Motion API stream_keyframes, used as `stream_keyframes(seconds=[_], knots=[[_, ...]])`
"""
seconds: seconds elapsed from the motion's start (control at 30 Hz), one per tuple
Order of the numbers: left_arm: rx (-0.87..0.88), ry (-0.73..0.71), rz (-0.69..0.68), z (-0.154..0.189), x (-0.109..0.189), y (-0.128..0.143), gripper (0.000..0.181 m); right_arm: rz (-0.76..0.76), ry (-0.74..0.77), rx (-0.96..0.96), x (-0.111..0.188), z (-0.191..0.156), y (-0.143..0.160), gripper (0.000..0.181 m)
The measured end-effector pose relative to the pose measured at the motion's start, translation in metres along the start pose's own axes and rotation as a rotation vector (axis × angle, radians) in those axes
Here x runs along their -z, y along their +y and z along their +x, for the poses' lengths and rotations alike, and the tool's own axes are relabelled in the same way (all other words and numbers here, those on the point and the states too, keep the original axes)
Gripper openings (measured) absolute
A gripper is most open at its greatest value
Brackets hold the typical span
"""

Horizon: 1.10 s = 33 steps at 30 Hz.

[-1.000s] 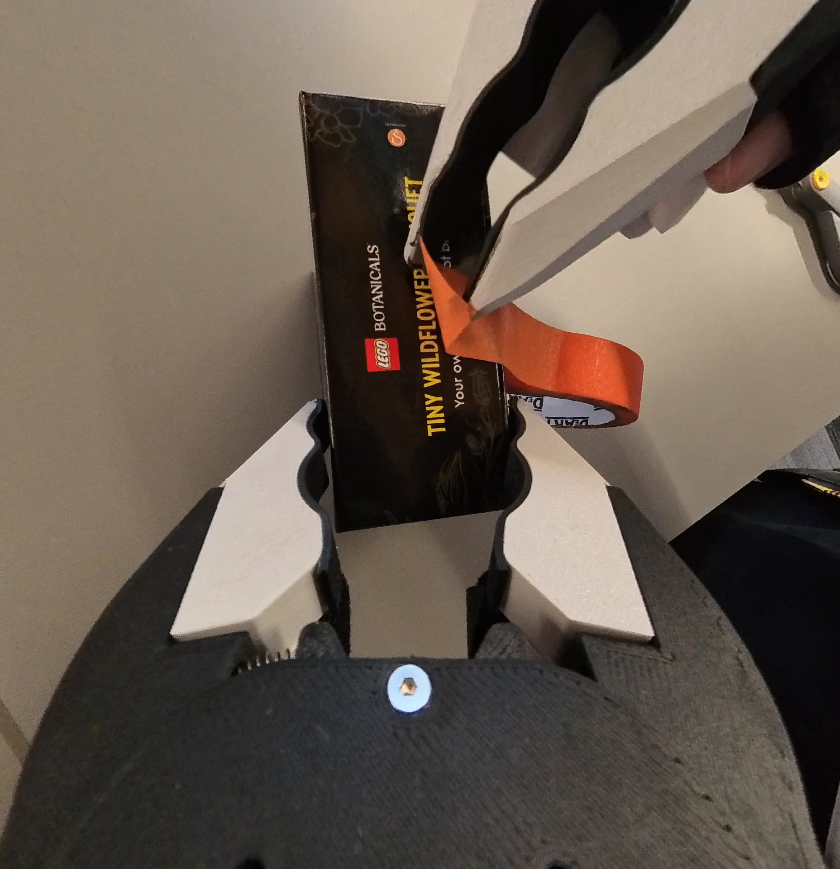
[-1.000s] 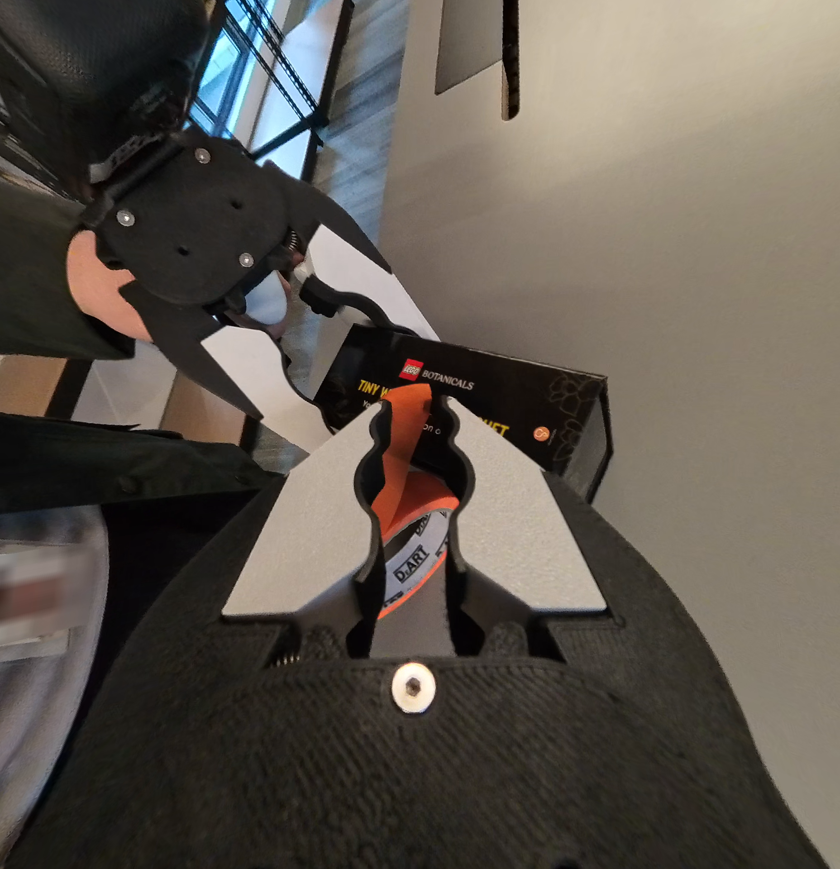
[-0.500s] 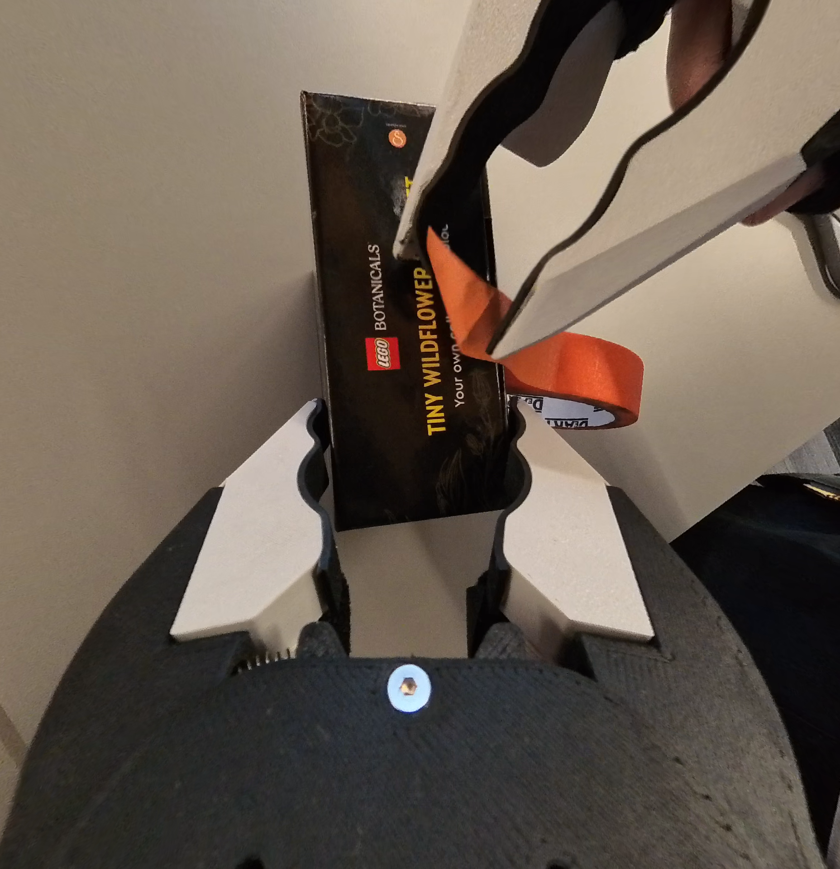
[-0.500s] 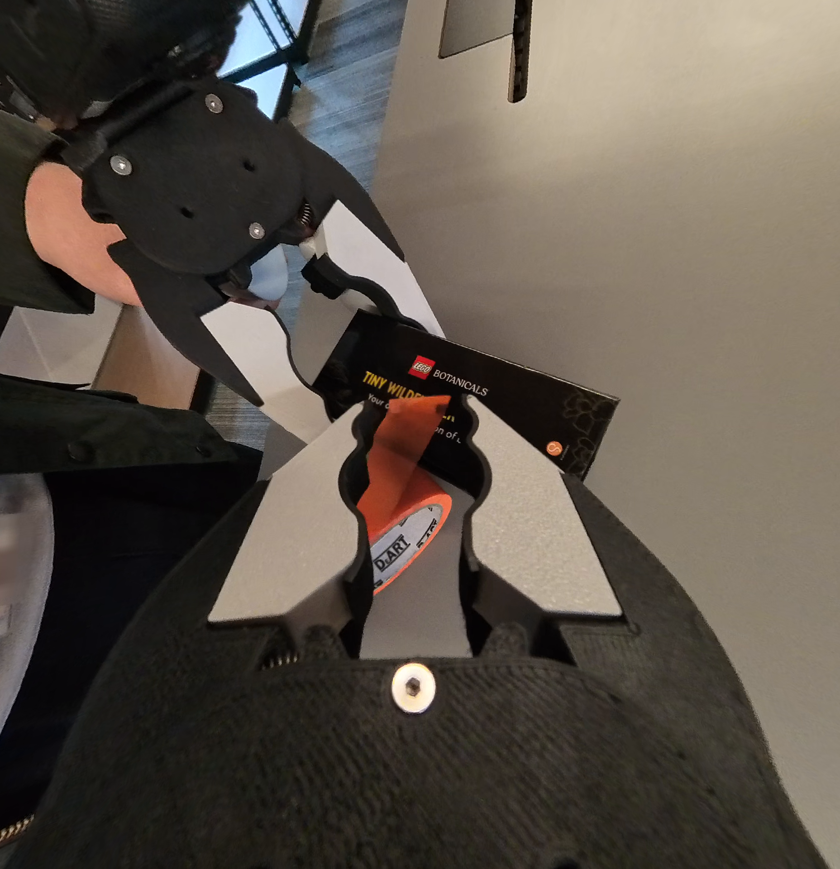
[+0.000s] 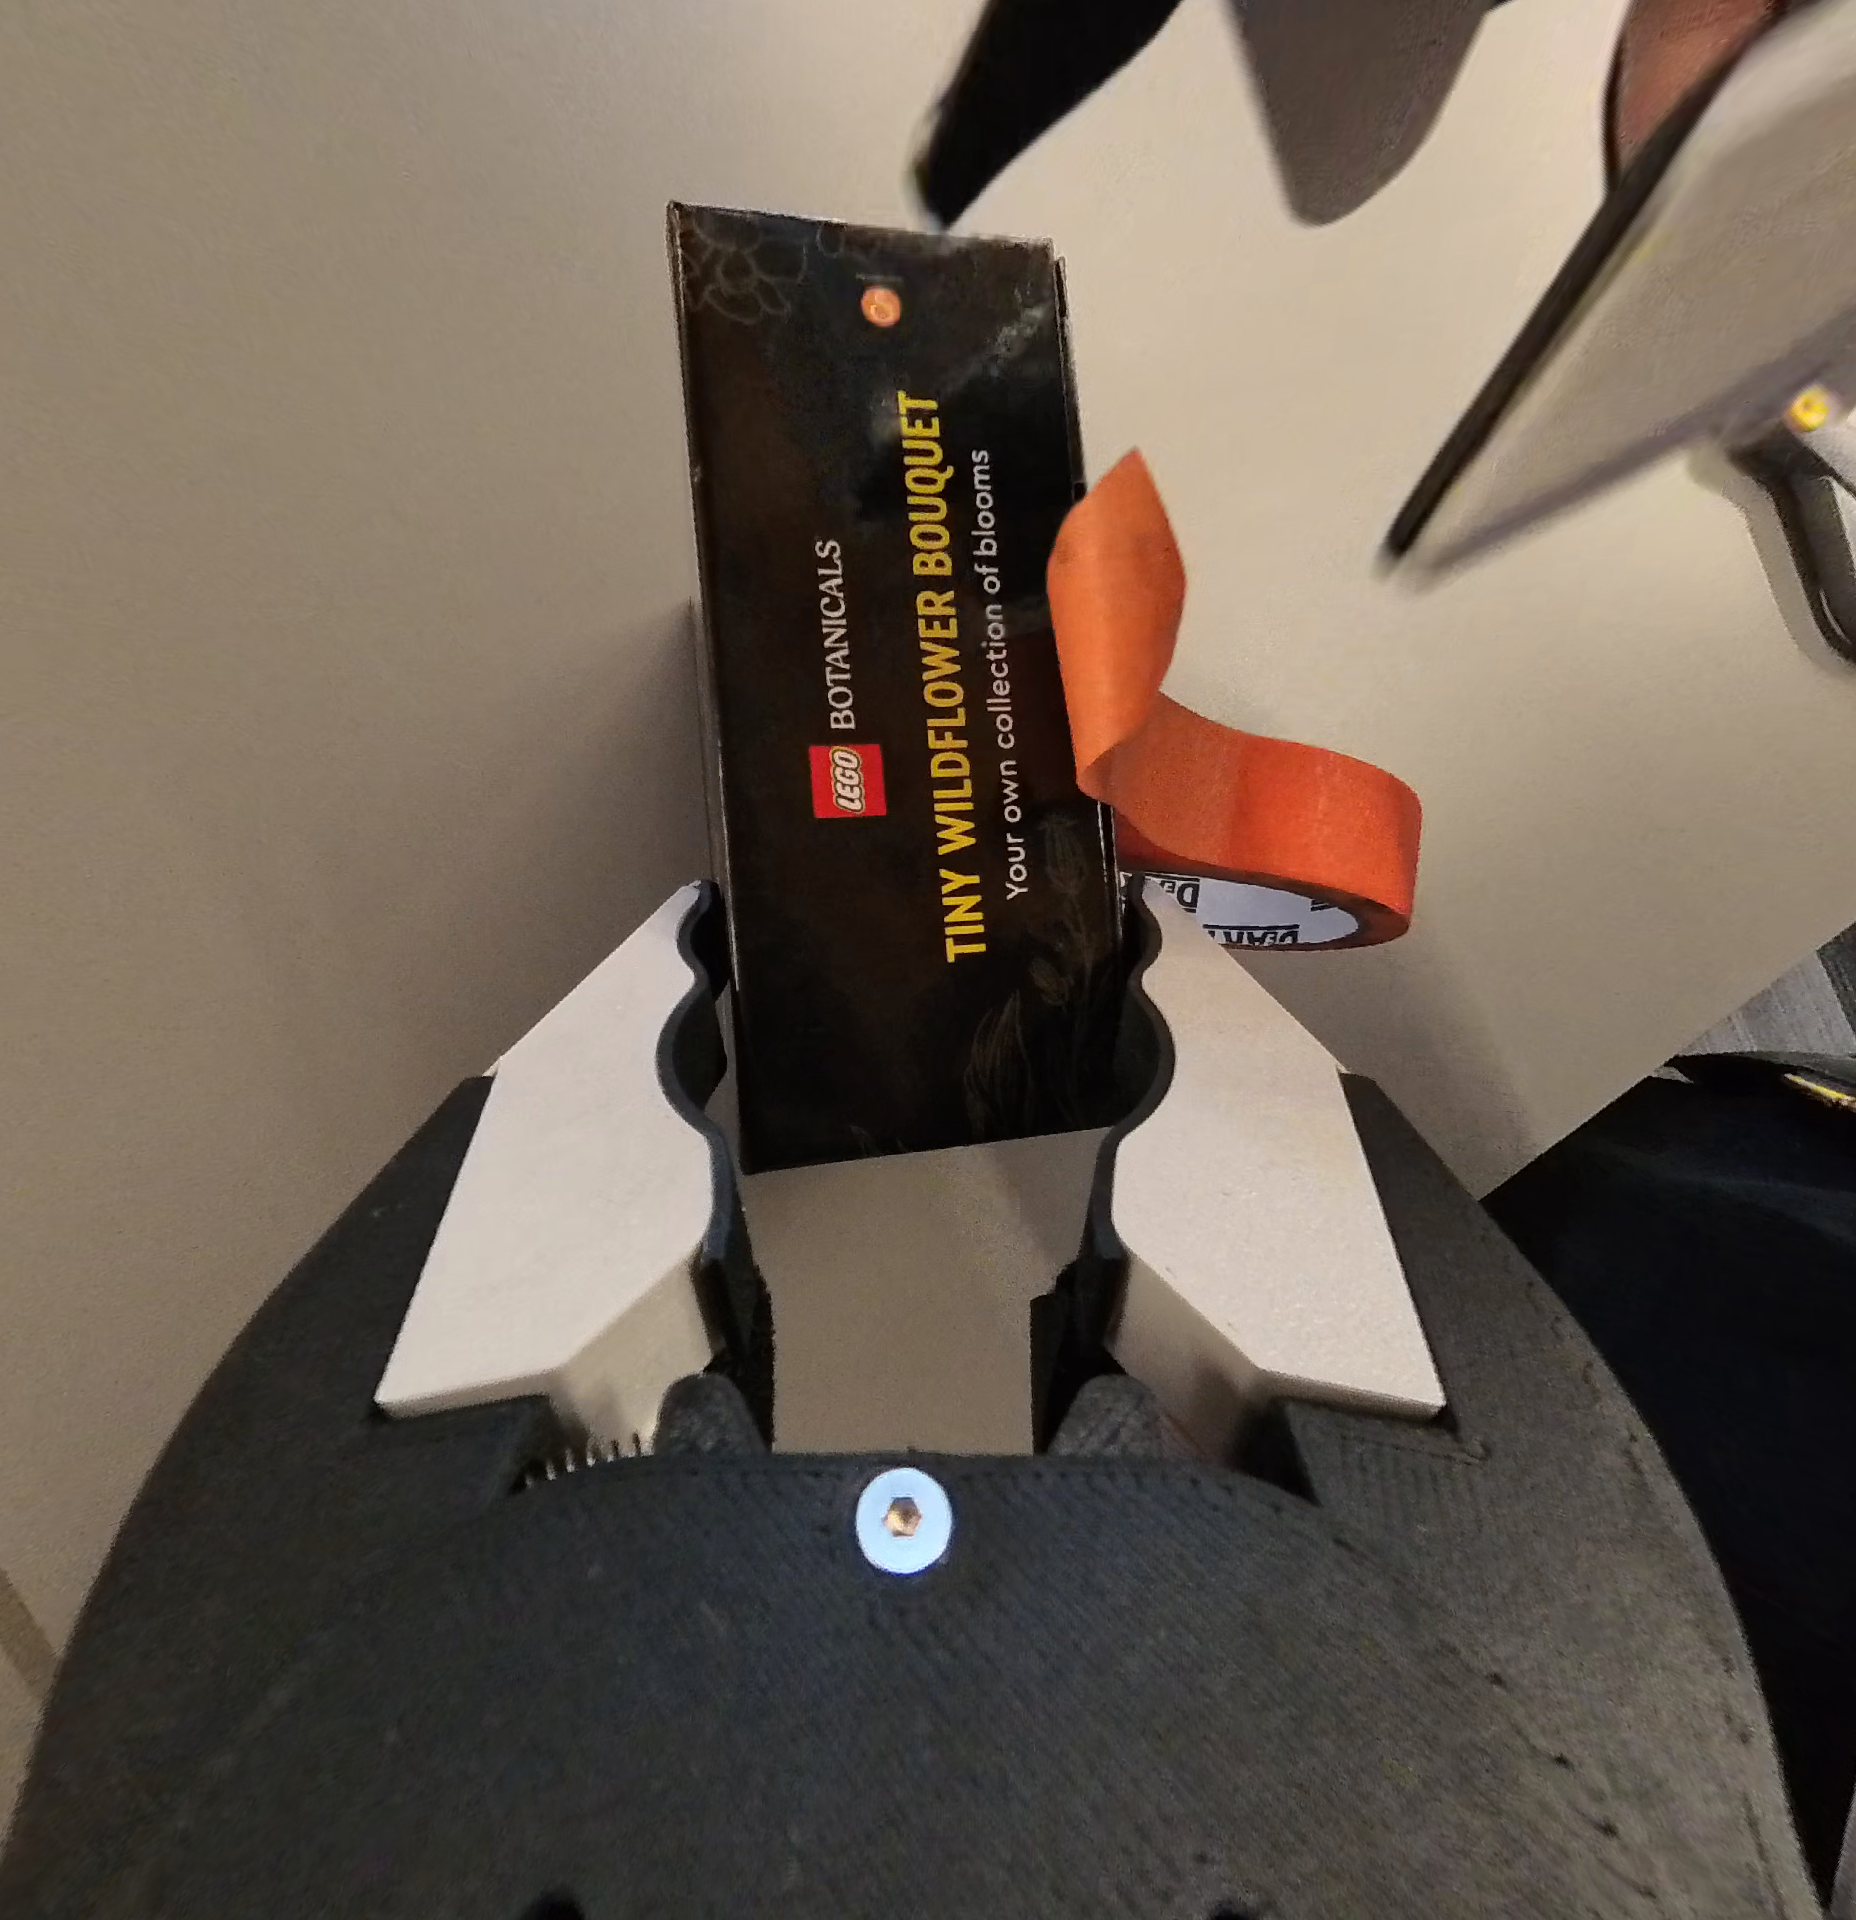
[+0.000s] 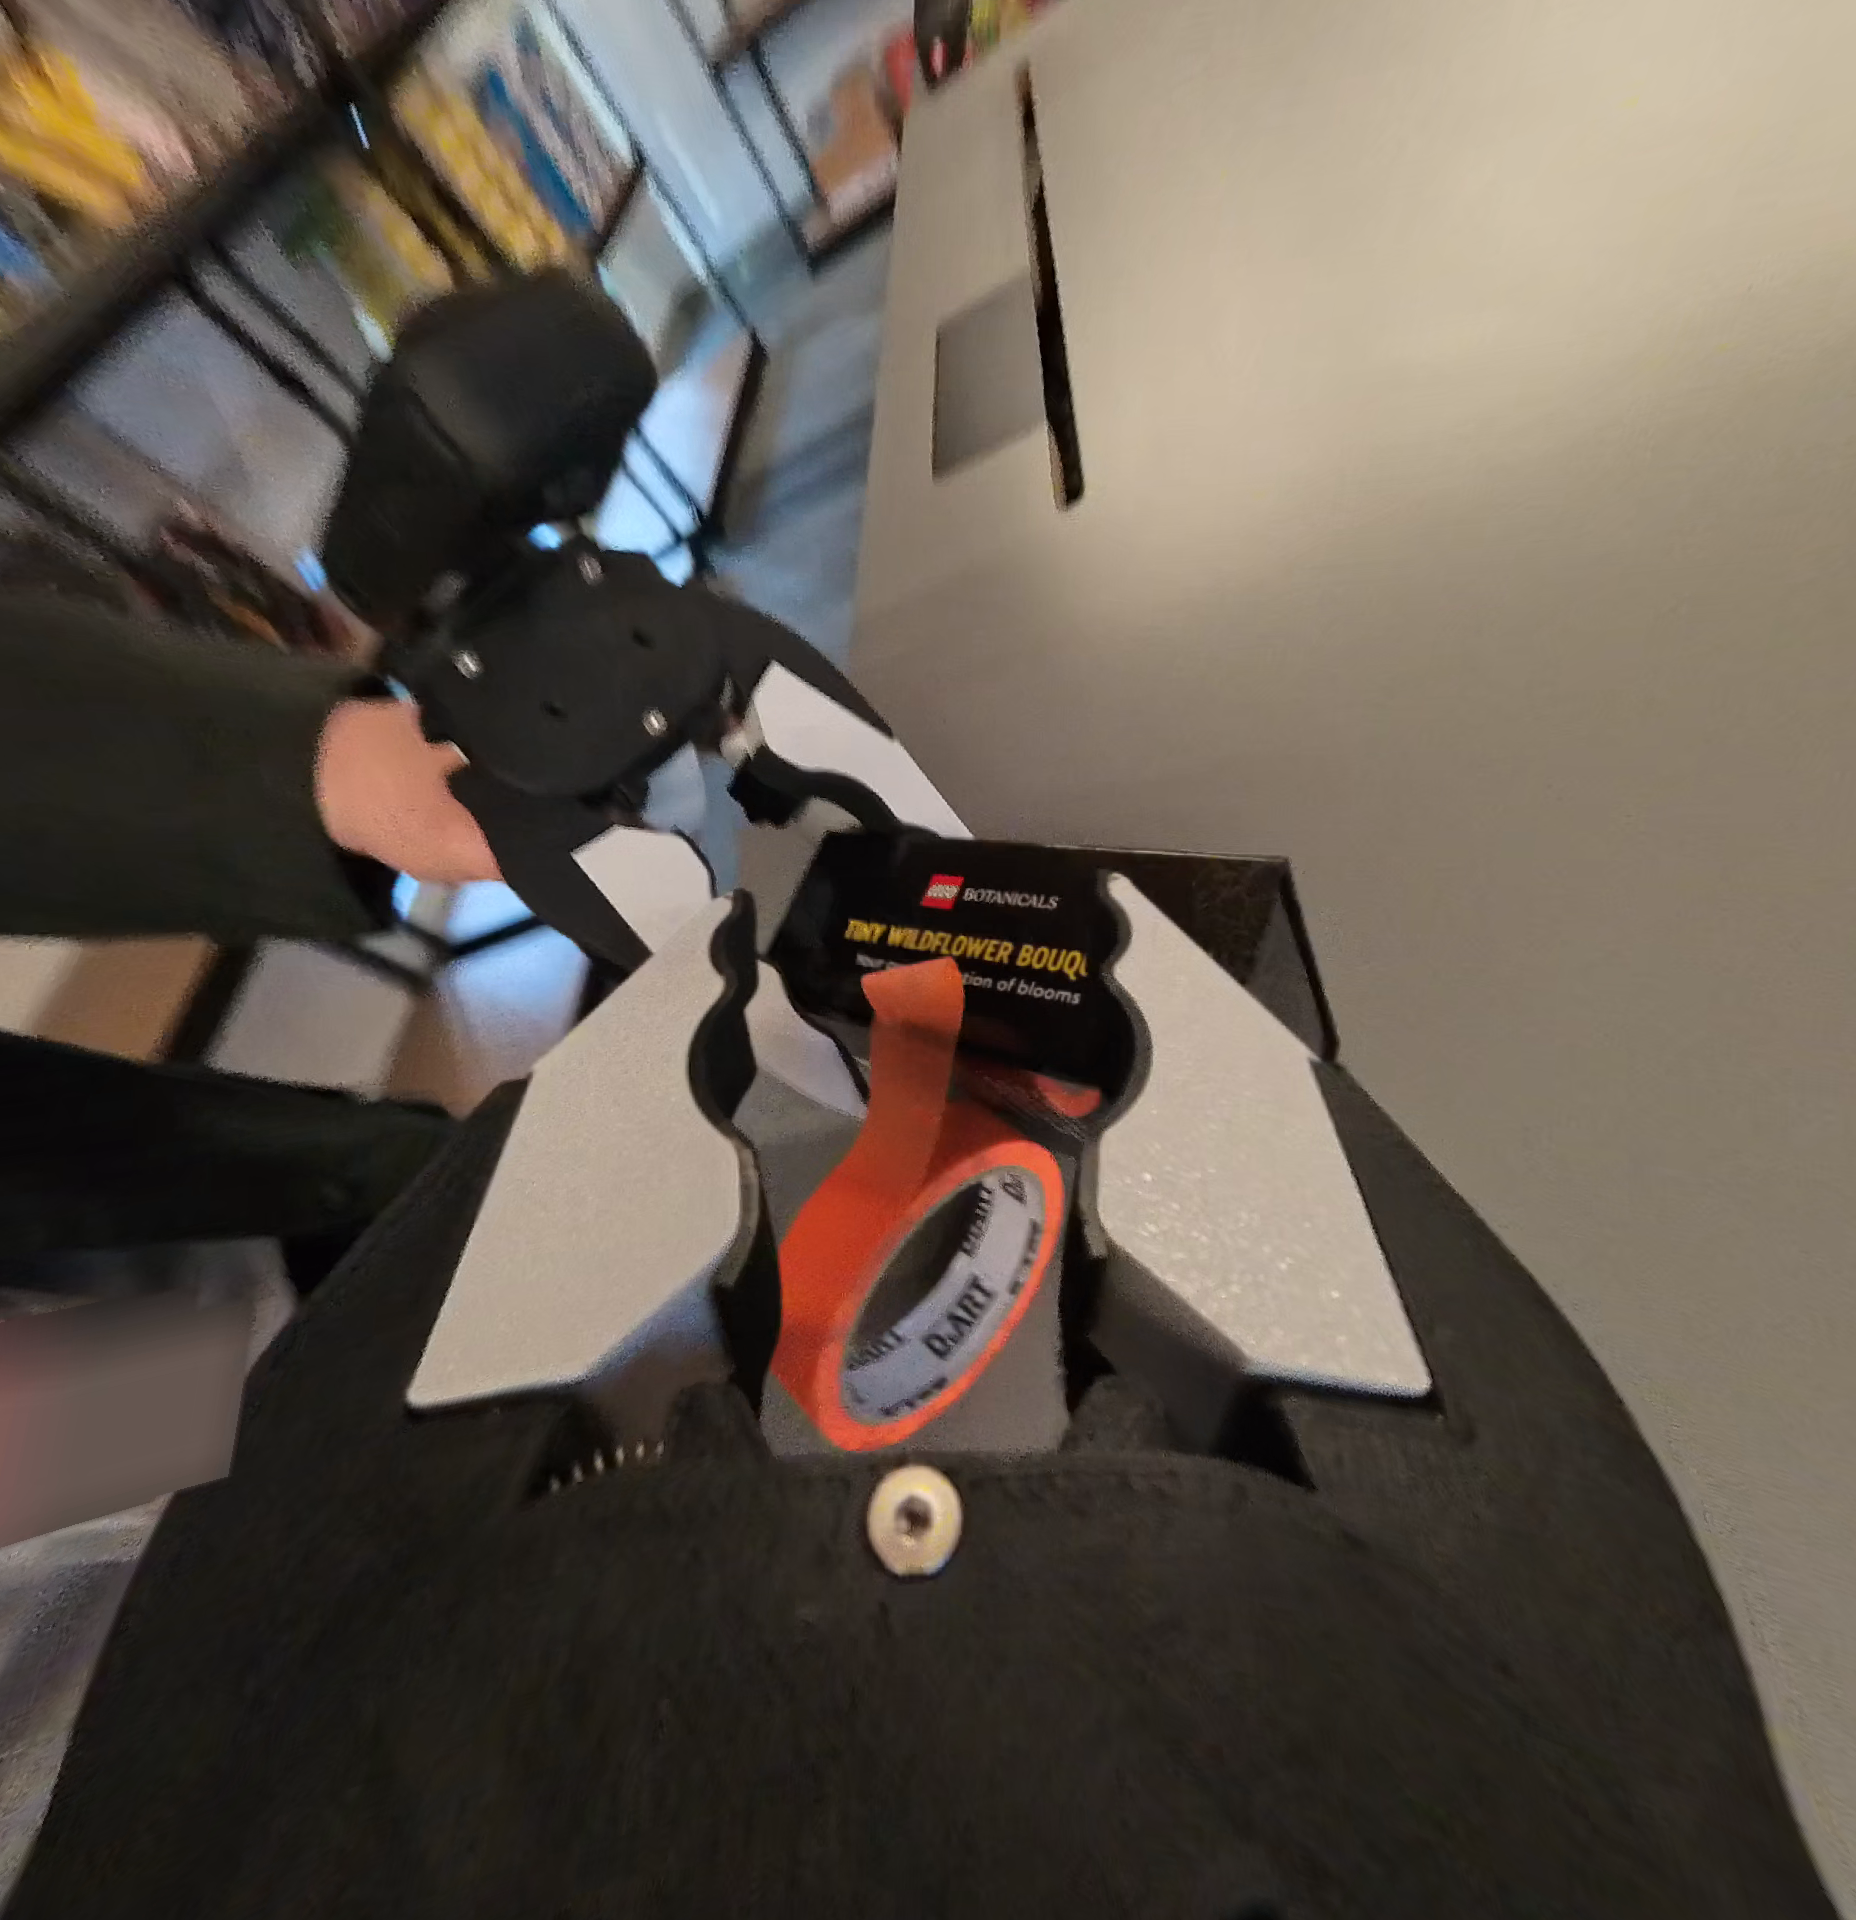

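Black box (image 5: 893,675) with printed lettering on its face, lying on the pale tabletop (image 5: 280,520), clamped at its near end between the two white fingers of the left gripper (image 5: 919,925); both inner pads press against the box's long sides, so that gripper is closed on it. Roll of orange tape (image 5: 1267,821) just beside the box on its right side, resting on the table, white core showing print. Loose end of the tape (image 5: 1116,582) stands up free from the roll and curls over; nothing grips it.

Right gripper (image 6: 919,904) hovers above the roll, fingers spread apart and empty, the roll and its raised tail visible in the gap between them. In the left wrist view that gripper appears blurred at the upper right, well clear of the tape tail.

From the right wrist view: a person's hand (image 6: 404,790) in a dark sleeve holds the left gripper's black body. A flat grey panel with a slot (image 6: 1049,312) lies farther along the table. Beyond the table edge, blurred shelving (image 6: 176,156) with coloured items; details cannot be made out
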<state>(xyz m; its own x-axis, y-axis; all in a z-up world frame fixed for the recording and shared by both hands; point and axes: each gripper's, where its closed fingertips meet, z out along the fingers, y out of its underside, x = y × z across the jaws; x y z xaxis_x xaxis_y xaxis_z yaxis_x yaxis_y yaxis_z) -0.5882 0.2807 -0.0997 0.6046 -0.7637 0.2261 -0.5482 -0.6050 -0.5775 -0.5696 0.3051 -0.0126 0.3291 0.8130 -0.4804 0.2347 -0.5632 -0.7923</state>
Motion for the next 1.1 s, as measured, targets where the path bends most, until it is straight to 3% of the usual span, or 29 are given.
stream_keyframes(seconds=[0.07,0.17,0.4,0.63,0.9,1.1], knots=[[0.001,0.000,0.000,0.000,0.000,0.000,0.075,0.112,-0.044,-0.106,0.017,-0.001,-0.005,0.049],[0.001,0.000,0.001,0.000,0.000,0.000,0.075,0.132,-0.034,-0.179,0.033,0.004,0.013,0.000],[-0.001,0.002,0.003,0.000,0.000,0.000,0.075,-0.030,0.018,-0.109,0.005,-0.007,0.052,0.000],[-0.002,0.001,-0.002,0.000,0.000,0.000,0.075,0.026,-0.004,-0.138,-0.012,-0.009,0.035,0.000],[0.003,0.000,0.004,0.000,0.000,-0.001,0.075,-0.124,-0.069,-0.216,-0.034,-0.012,0.043,0.000],[0.008,0.000,0.011,0.000,0.000,-0.001,0.075,-0.147,-0.089,-0.344,-0.041,-0.004,0.035,0.000]])
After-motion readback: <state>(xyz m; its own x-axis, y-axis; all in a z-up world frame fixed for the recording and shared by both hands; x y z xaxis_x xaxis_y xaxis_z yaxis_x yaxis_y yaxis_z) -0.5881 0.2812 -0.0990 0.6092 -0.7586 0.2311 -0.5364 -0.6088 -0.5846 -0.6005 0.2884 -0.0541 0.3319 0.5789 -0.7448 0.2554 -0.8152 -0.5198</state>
